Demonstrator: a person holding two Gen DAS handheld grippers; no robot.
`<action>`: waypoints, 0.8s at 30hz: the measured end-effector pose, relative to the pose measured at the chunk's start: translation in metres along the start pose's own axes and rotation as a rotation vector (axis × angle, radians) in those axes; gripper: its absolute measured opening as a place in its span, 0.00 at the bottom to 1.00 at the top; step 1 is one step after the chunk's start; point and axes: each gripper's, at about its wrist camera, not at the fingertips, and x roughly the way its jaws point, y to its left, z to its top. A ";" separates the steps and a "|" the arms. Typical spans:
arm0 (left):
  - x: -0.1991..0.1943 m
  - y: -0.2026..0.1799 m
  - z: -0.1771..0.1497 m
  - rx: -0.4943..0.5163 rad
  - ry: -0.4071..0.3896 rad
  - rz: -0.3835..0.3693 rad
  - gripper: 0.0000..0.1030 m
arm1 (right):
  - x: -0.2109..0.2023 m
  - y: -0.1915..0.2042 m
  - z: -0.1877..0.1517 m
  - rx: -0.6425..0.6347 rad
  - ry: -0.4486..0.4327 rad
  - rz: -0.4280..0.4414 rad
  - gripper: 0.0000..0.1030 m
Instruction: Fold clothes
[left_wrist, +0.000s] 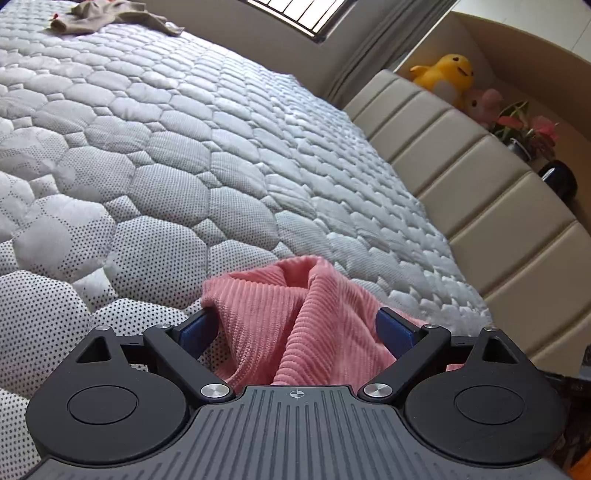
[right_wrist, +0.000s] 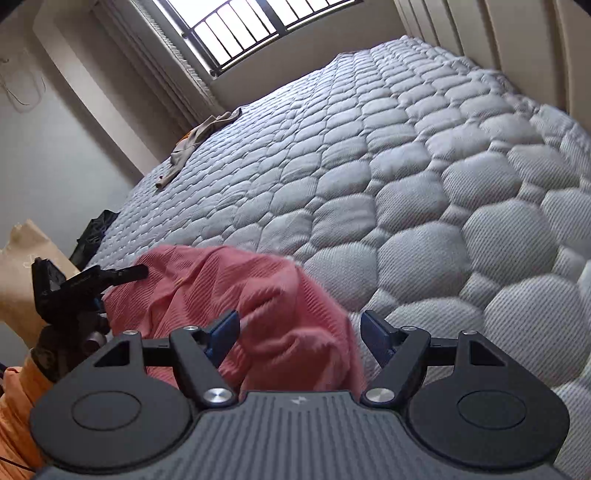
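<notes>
Left wrist view: the left gripper (left_wrist: 297, 328) stood with its blue fingers (left_wrist: 195, 330) wide apart, and a bunched pink ribbed garment (left_wrist: 295, 317) lay between them at lower centre, resting on the quilted grey mattress (left_wrist: 166, 155). A beige garment (left_wrist: 110, 16) lay crumpled at upper left; a padded headboard (left_wrist: 480, 184) ran along the right, with a yellow plush toy (left_wrist: 445, 75) behind it.

Right wrist view: the right gripper (right_wrist: 299, 334) was likewise spread, the pink garment (right_wrist: 236, 295) passing its left finger (right_wrist: 223, 332) and lying at lower left. The left gripper (right_wrist: 88, 284) showed at the left edge against the cloth.
</notes>
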 end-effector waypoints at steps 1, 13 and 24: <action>0.003 -0.001 -0.002 0.001 0.002 0.003 0.92 | 0.005 0.007 -0.005 -0.019 0.001 0.017 0.71; -0.050 -0.034 -0.009 0.045 -0.062 -0.045 0.25 | 0.036 0.079 0.072 -0.449 -0.151 -0.137 0.13; -0.066 -0.077 -0.052 0.125 0.018 -0.202 0.45 | 0.091 0.064 0.146 -0.428 -0.269 -0.352 0.46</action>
